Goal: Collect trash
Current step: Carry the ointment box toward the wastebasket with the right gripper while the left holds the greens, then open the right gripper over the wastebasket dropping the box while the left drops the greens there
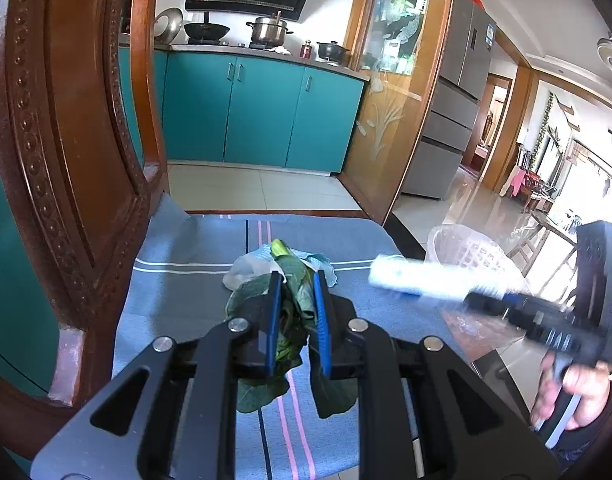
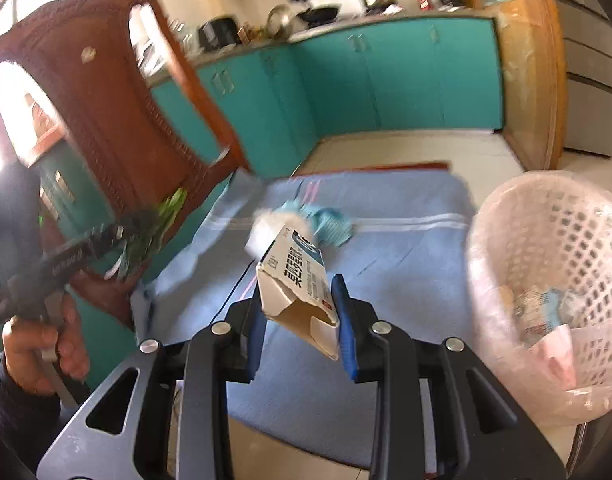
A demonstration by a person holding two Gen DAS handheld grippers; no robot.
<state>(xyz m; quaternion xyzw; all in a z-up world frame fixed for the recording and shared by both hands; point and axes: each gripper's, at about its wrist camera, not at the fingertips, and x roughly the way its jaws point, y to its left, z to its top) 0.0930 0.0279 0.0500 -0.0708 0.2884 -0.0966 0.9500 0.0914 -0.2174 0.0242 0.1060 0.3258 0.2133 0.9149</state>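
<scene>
My left gripper (image 1: 297, 280) is shut on a bunch of green vegetable leaves (image 1: 296, 304), held above a blue striped cloth (image 1: 194, 280). It also shows in the right wrist view (image 2: 154, 220), with the leaves (image 2: 168, 210) at its tip. My right gripper (image 2: 300, 288) is shut on a flattened white and blue carton (image 2: 298, 280). In the left wrist view the carton (image 1: 414, 276) is blurred, beside a pink mesh basket (image 1: 466, 248). Crumpled white and light blue scraps (image 1: 246, 270) lie on the cloth; they also show in the right wrist view (image 2: 326, 220).
A carved wooden chair back (image 1: 66, 140) rises at the left of the cloth. The pink basket (image 2: 546, 280) lined with clear plastic stands at the right and holds some scraps. Teal kitchen cabinets (image 1: 262, 112) and a tiled floor lie beyond.
</scene>
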